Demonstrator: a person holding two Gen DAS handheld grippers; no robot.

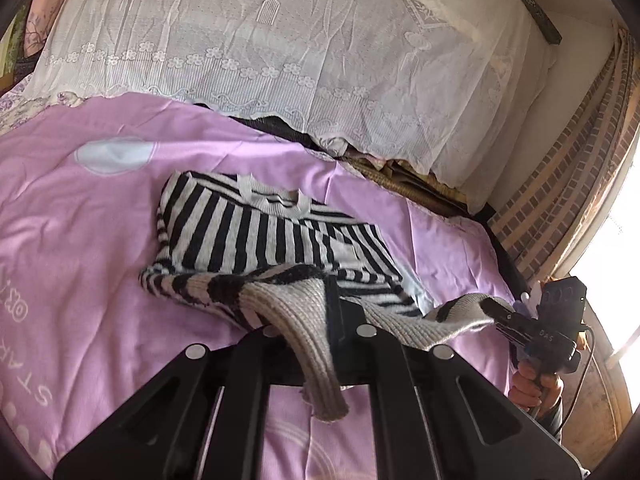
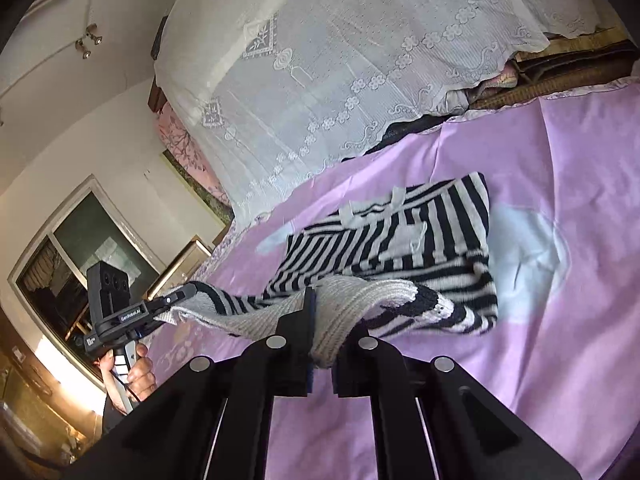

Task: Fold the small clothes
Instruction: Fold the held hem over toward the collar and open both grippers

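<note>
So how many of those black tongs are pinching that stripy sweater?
2. The left tongs grip the grey ribbed hem of the striped sweater, lifted off the pink bedsheet. The right tongs clamp the same hem further along. No others show.

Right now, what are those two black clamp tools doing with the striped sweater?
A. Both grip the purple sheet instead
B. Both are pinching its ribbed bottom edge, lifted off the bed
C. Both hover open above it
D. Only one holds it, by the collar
B: the left gripper and right gripper are each shut on the ribbed hem of the striped sweater, which lies over the purple sheet.
</note>
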